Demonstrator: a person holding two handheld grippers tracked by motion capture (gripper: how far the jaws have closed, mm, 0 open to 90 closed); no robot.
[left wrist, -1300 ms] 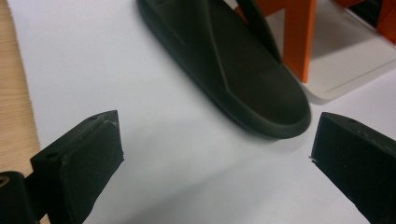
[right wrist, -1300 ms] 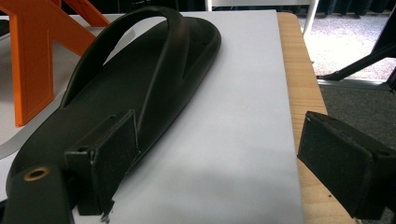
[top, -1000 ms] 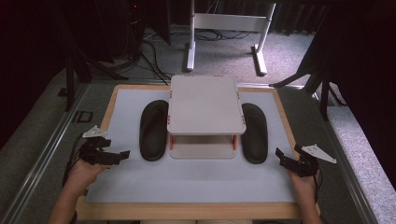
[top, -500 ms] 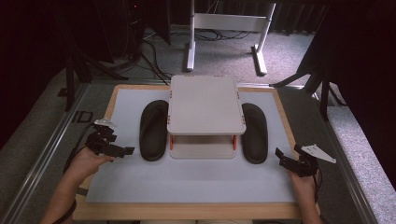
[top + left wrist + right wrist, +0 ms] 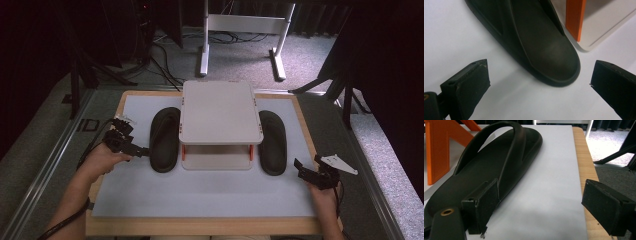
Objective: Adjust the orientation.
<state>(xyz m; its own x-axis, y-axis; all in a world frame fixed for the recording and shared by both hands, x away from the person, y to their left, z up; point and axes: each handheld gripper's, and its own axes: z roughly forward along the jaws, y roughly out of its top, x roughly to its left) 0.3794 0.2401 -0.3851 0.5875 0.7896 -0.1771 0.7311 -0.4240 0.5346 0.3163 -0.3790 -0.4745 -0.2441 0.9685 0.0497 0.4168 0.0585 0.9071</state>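
Two black slippers lie on the white mat, one on each side of a small two-tier rack. The left slipper (image 5: 165, 139) lies flat at about 9 o'clock from the rack (image 5: 220, 112), its long axis running toward 12 o'clock, its inner edge just beside the rack's left side. The right slipper (image 5: 272, 141) lies at 3 o'clock from the rack in the same way, close against the rack's right side. The rack is off-white with orange posts (image 5: 575, 18) between its shelves; its top shelf overhangs part of both slippers in the high view.

The left gripper (image 5: 141, 150), held in the person's left hand (image 5: 101, 160), sits at 9 o'clock from the left slipper, its tips just beside the slipper's outer edge near the heel end. In the left gripper view its jaws are spread wide, with the rounded end of the slipper (image 5: 541, 47) lying between and beyond them, touching neither jaw.

The right gripper (image 5: 300, 167), held in the right hand (image 5: 325, 197), is at about 4 o'clock from the right slipper, near its heel end but apart from it. In the right gripper view its jaws stand wide apart and hold nothing; the slipper (image 5: 499, 167) with its arched strap stretches away toward 11 o'clock, partly behind one jaw.

The mat (image 5: 200, 192) lies on a wooden-edged board (image 5: 200, 226), which sits on grey carpet (image 5: 240, 55).
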